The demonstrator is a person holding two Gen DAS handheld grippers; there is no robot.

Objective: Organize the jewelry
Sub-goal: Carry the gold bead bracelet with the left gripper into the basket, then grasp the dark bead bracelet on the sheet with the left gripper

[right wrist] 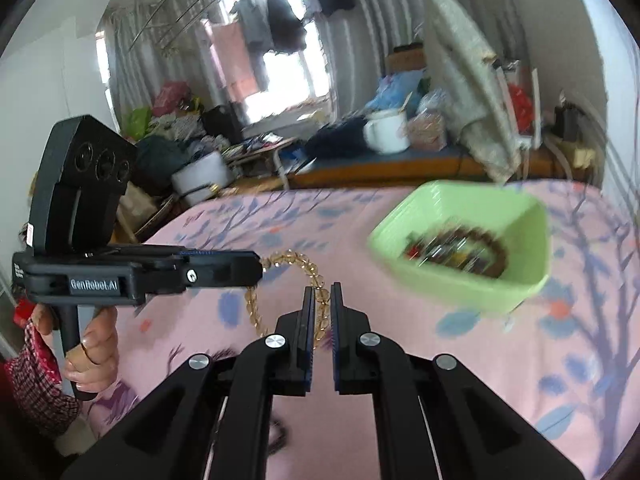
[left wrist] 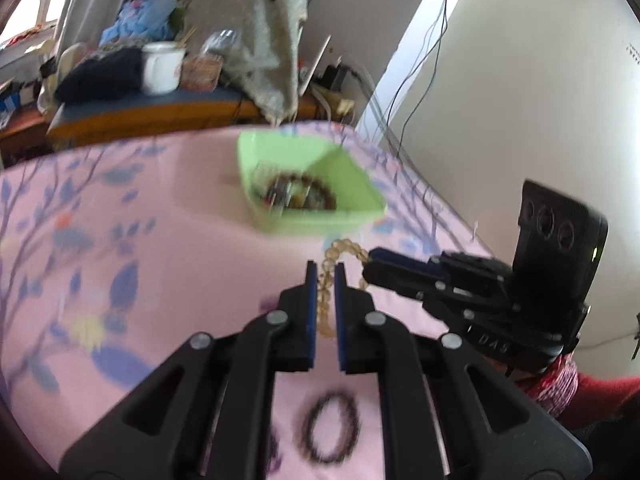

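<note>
A pale amber bead bracelet (left wrist: pixel 329 276) hangs between both grippers above the pink floral cloth. My left gripper (left wrist: pixel 325 270) is shut on one side of it. My right gripper (right wrist: pixel 321 292) is shut on the other side of the amber bracelet (right wrist: pixel 296 262). In the left wrist view the right gripper (left wrist: pixel 370 262) comes in from the right. In the right wrist view the left gripper (right wrist: pixel 260 266) comes in from the left. A green tray (left wrist: pixel 352 172) ahead holds a dark bead bracelet (left wrist: pixel 320 182) and other blurred jewelry. The tray also shows in the right wrist view (right wrist: pixel 520 216).
A dark bead bracelet (left wrist: pixel 330 426) lies on the pink cloth (left wrist: pixel 160 264) under my left gripper. Behind the table stands a cluttered bench with a white mug (left wrist: pixel 162 66) and a folded grey cloth (left wrist: pixel 272 40). Cables hang down the white wall (left wrist: pixel 424 52) at the right.
</note>
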